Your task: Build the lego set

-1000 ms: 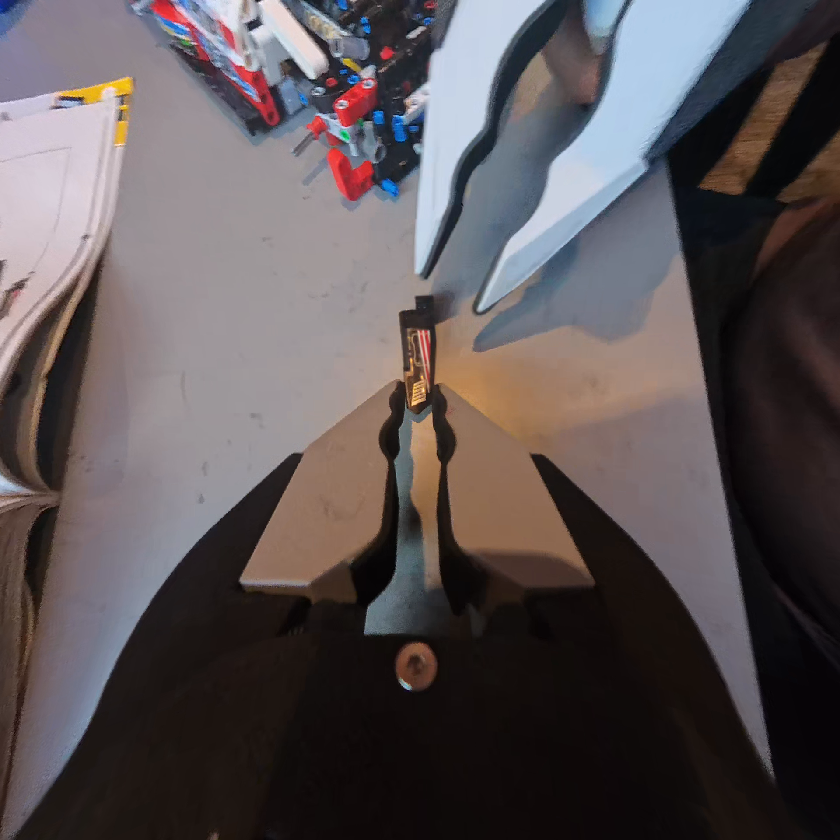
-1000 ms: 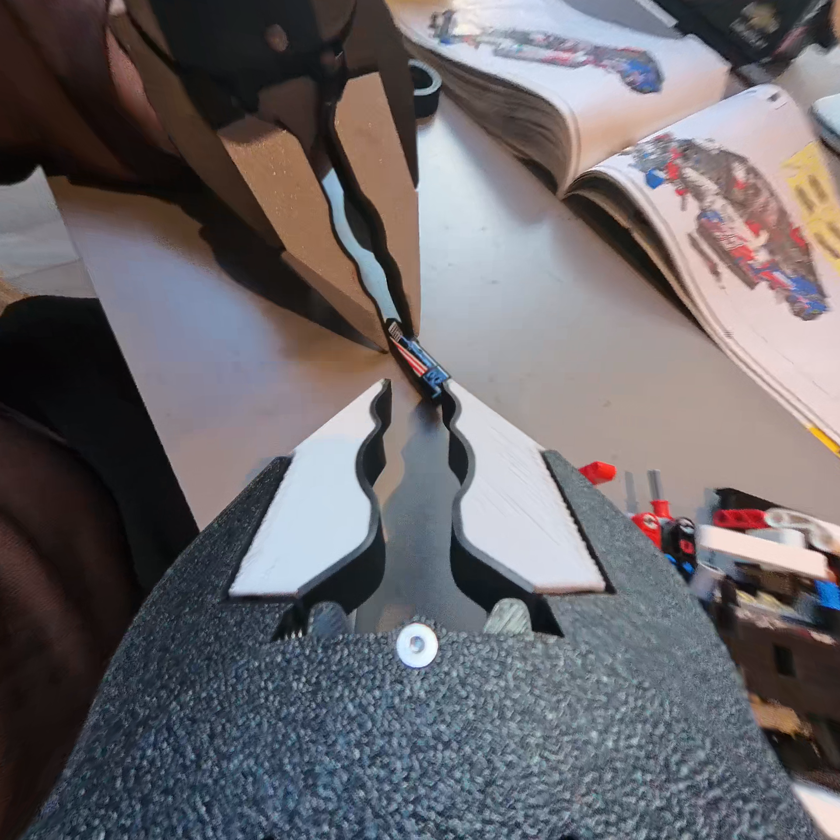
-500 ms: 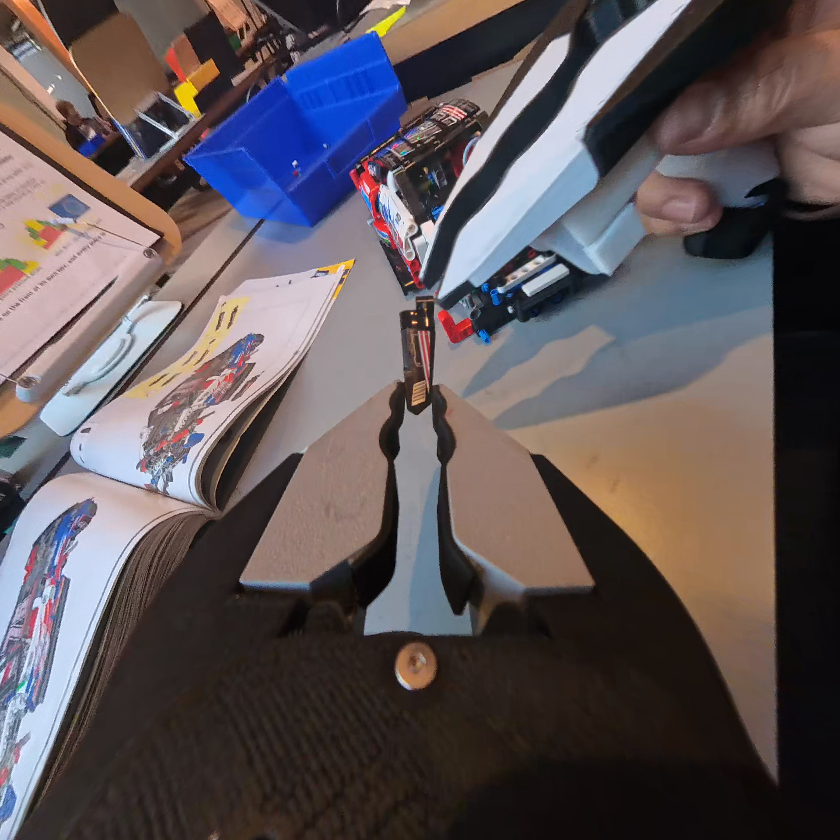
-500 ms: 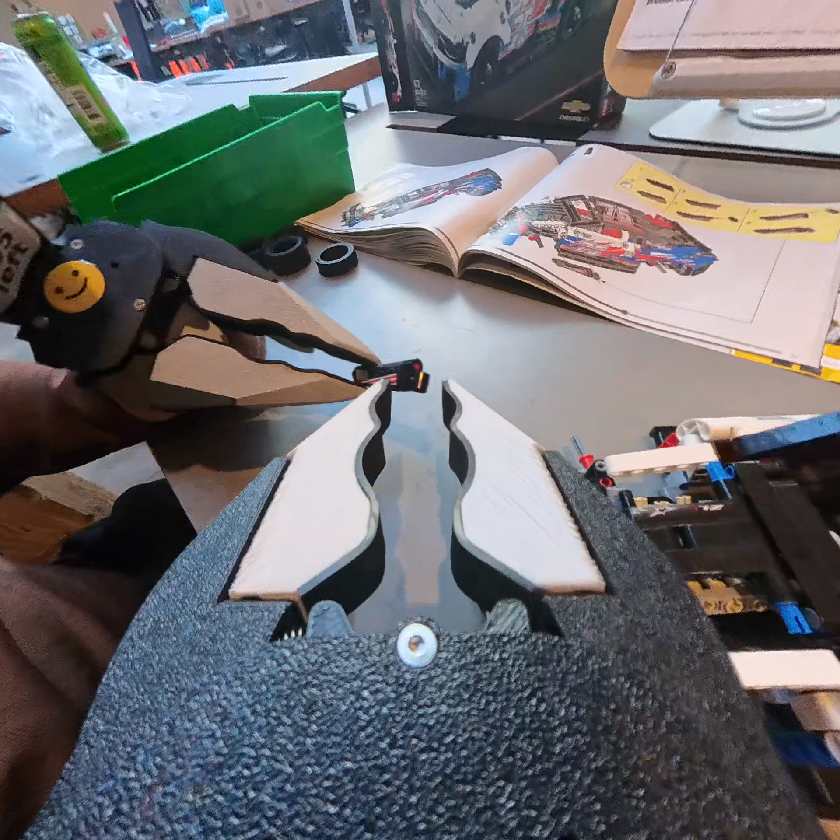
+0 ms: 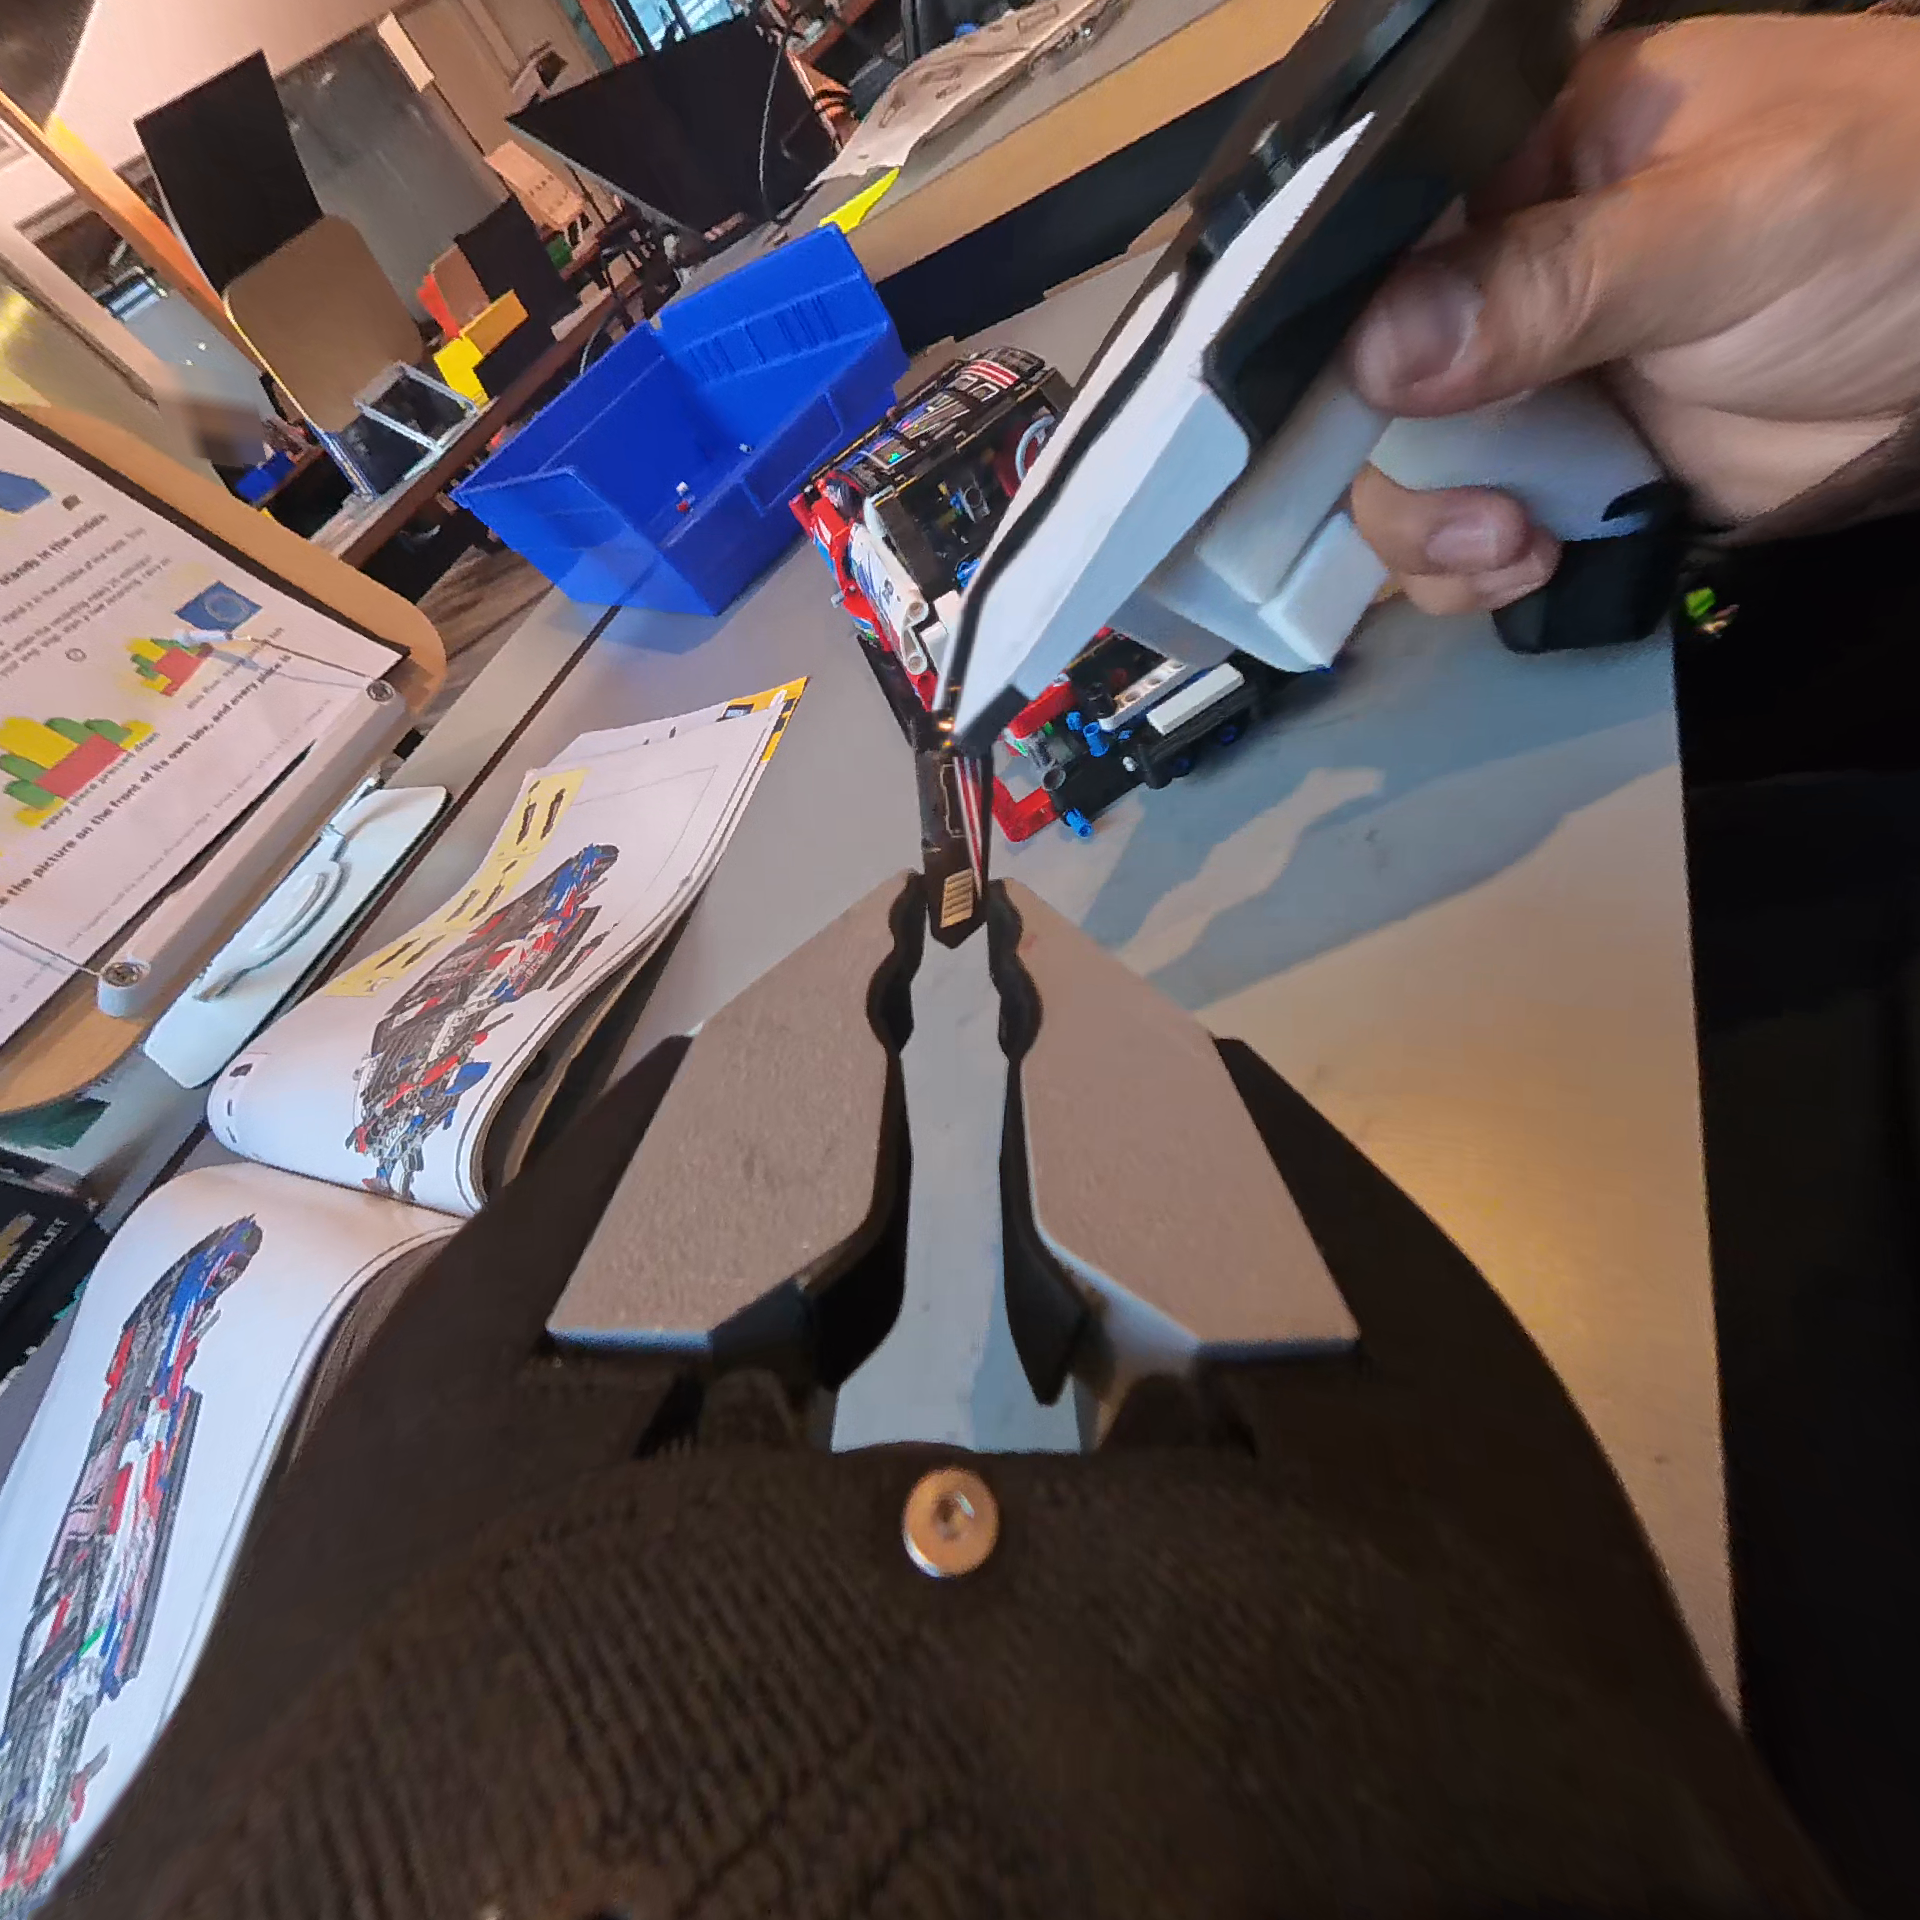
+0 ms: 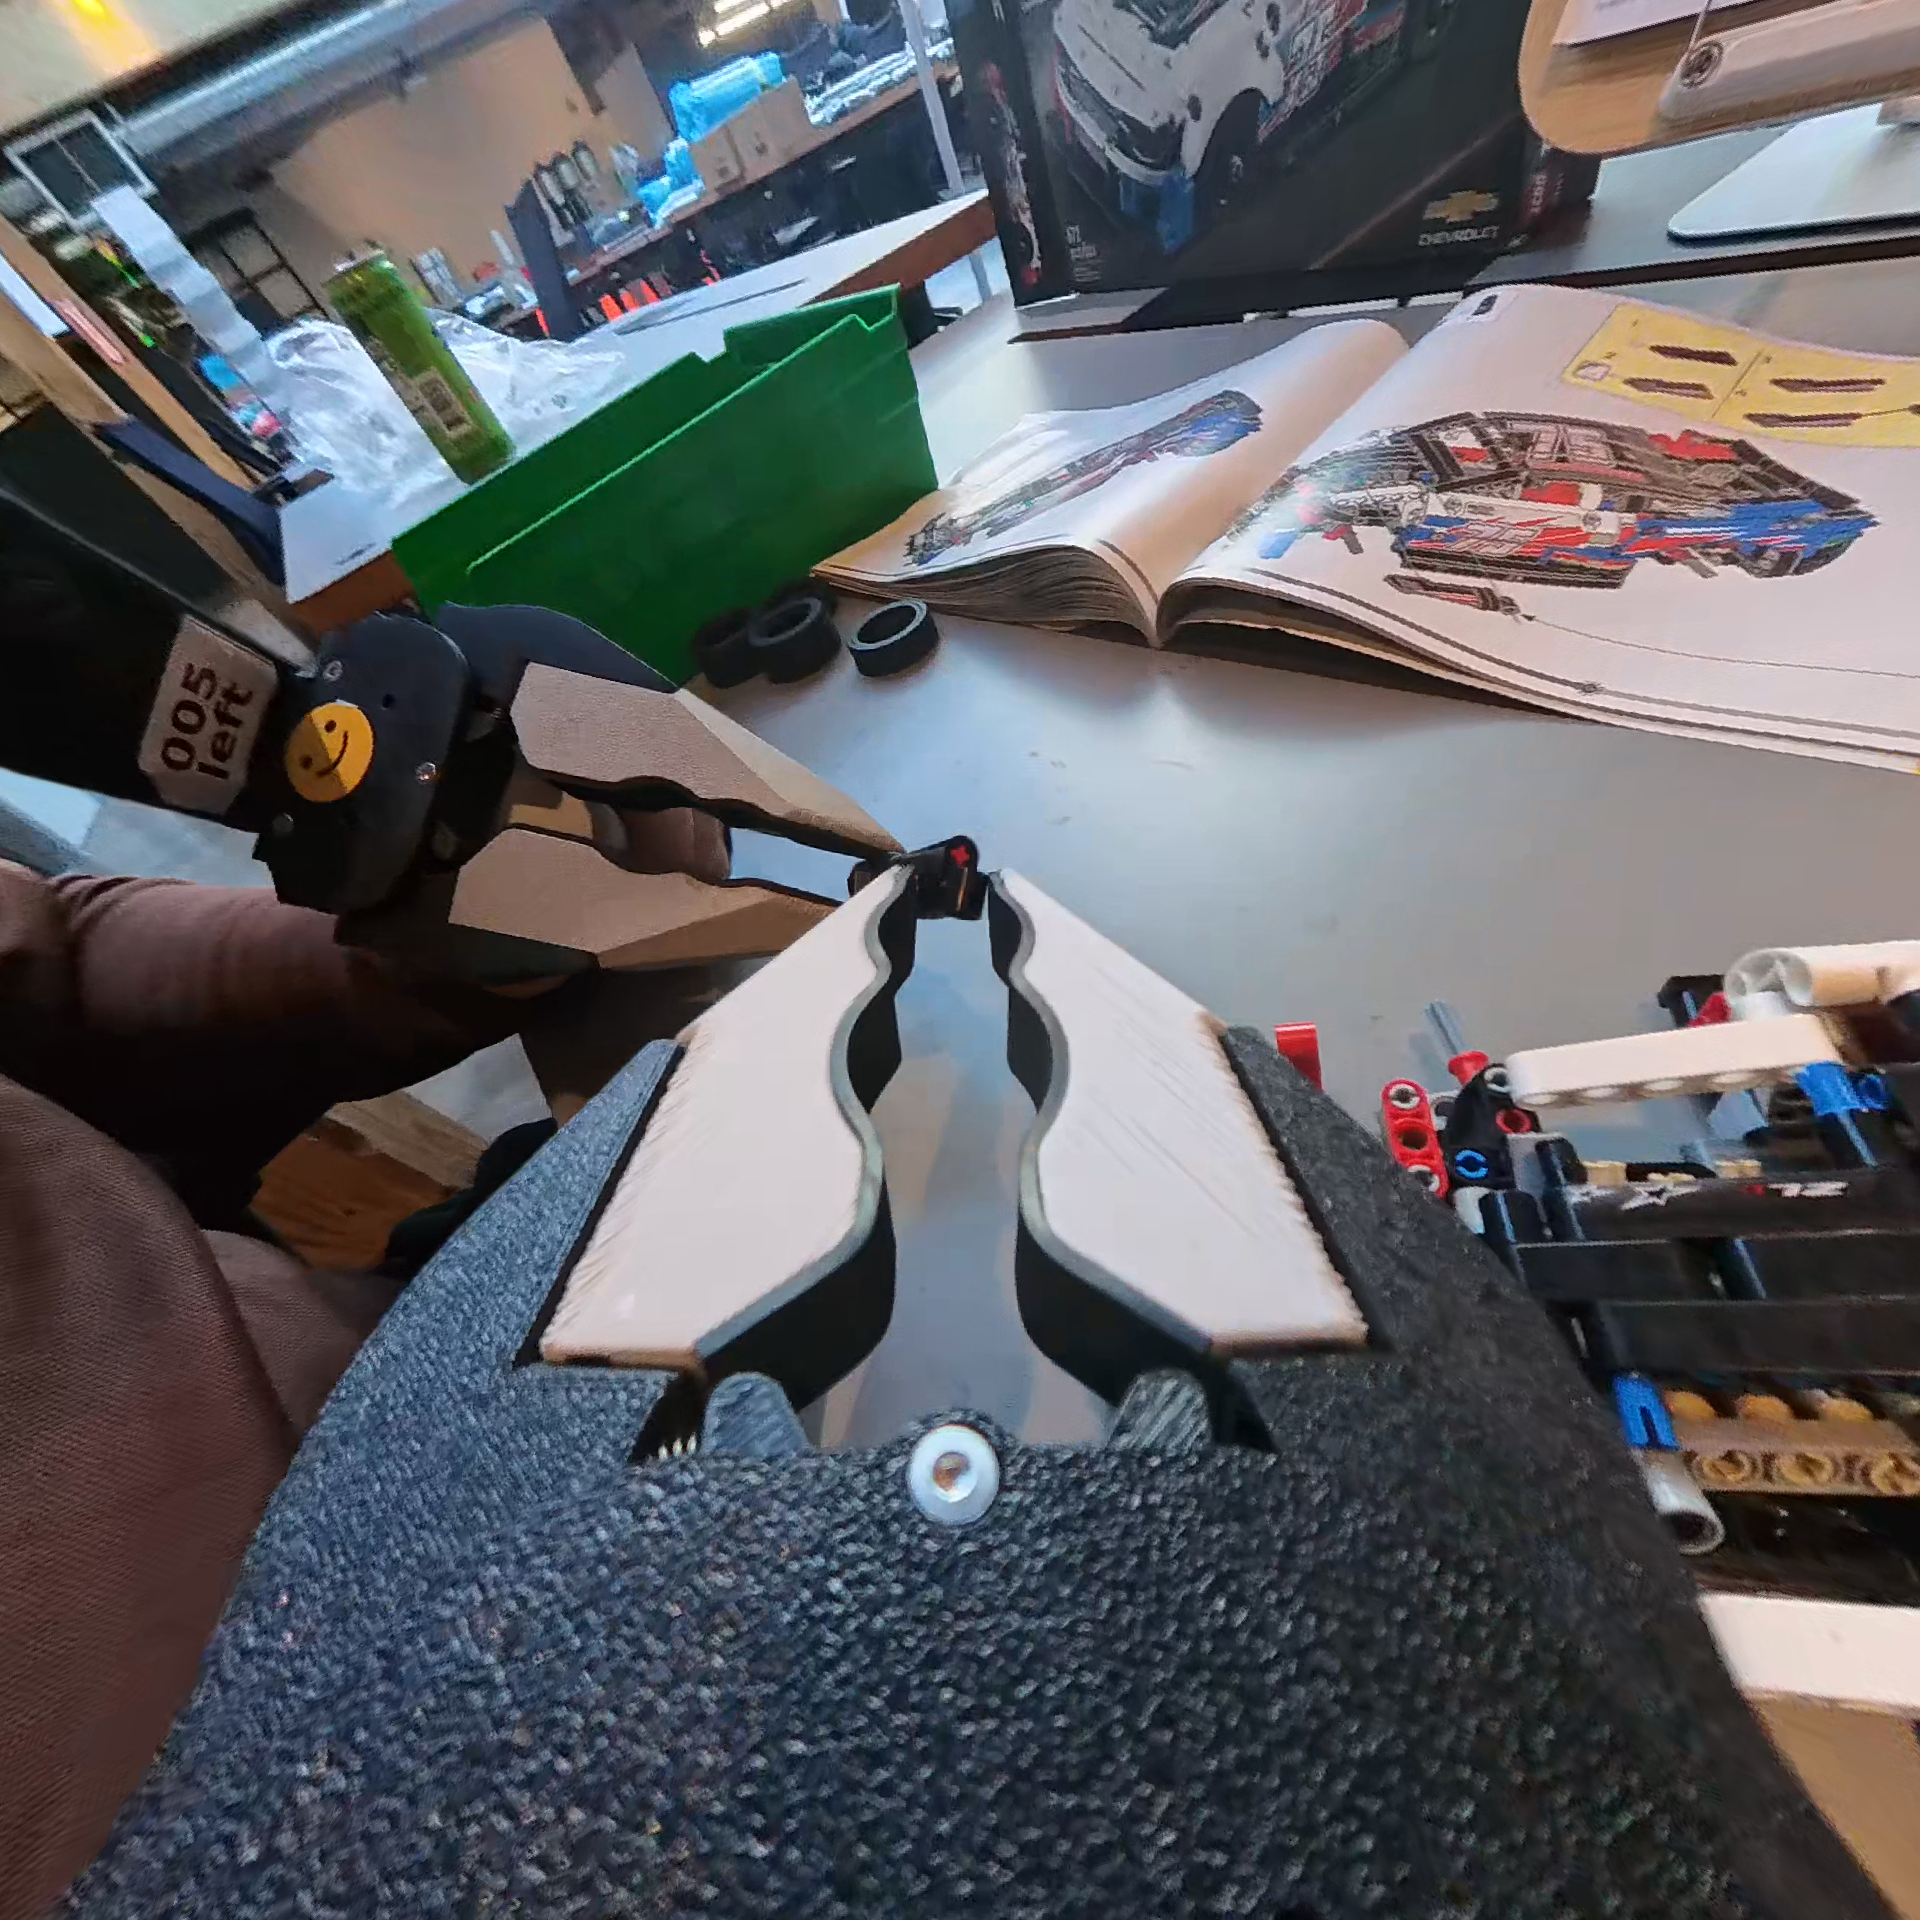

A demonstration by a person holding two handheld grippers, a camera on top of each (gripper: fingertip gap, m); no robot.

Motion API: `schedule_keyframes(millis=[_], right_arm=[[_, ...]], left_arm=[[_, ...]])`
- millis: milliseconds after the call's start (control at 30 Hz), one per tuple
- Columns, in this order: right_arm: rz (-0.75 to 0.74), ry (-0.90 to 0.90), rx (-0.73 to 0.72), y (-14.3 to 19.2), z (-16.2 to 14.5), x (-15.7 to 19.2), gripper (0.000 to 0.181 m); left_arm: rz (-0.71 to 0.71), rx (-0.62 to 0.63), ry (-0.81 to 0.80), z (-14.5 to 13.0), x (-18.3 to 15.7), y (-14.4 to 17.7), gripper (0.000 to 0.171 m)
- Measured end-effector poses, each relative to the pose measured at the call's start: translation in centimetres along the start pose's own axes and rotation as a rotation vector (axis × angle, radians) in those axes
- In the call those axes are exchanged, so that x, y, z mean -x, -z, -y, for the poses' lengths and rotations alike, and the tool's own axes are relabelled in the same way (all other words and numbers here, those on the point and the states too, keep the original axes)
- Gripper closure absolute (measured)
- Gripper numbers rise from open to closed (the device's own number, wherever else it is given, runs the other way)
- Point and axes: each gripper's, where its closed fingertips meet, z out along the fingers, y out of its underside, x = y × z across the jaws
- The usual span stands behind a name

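Left wrist view: your left tool (image 5: 954,894) pinches the black stickered piece (image 5: 958,831). Right tool (image 6: 943,883) sits narrowly parted around its tip, above the counter (image 6: 1299,831).

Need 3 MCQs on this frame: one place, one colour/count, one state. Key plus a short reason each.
1. Where is the green bin?
A. behind the loose black tyres
B. on the open manual
C. under the car model

2. How many loose black tyres lie on the table?
A. one
B. three
C. six

3. What is the state of the left gripper?
A. wide open, empty
B. shut on the small black piece
C. resting flat on the table

Answers:
1. A: the right wrist view shows the bin just beyond the tyres, left of the open manual.
2. B: three rings sit together in front of the bin.
3. B: its fingers pinch the small black piece, while the right gripper meets the piece's far end, still parted.
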Motion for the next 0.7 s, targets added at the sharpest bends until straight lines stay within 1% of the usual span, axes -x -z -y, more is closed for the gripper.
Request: schedule_keyframes(millis=[200, 333, 433, 500, 600, 700], right_arm=[[0.068, -0.044, -0.019, 0.2, 0.3, 0.4, 0.171], [0.06, -0.014, -0.027, 0.3, 0.5, 0.5, 0.173], [0.049, 0.009, -0.034, 0.6, 0.8, 0.5, 0.173], [0.047, 0.005, -0.041, 0.9, 1.1, 0.3, 0.173], [0.023, -0.002, -0.066, 2.2, 1.8, -0.5, 0.173], [-0.01, -0.02, -0.111, 4.7, 3.0, -1.9, 0.173]], left_arm=[[-0.023, -0.018, 0.019, 0.0, -0.2, 0.0, 0.163], [-0.047, -0.02, 0.039, -0.1, -0.5, 0.0, 0.162], [-0.055, -0.027, 0.049, 0.0, -0.5, 0.0, 0.147], [-0.057, -0.03, 0.059, 0.0, -0.4, 0.0, 0.144], [-0.063, -0.023, 0.072, -0.1, -0.3, 0.0, 0.144], [-0.066, -0.009, 0.079, -0.4, -0.2, -0.1, 0.145]])
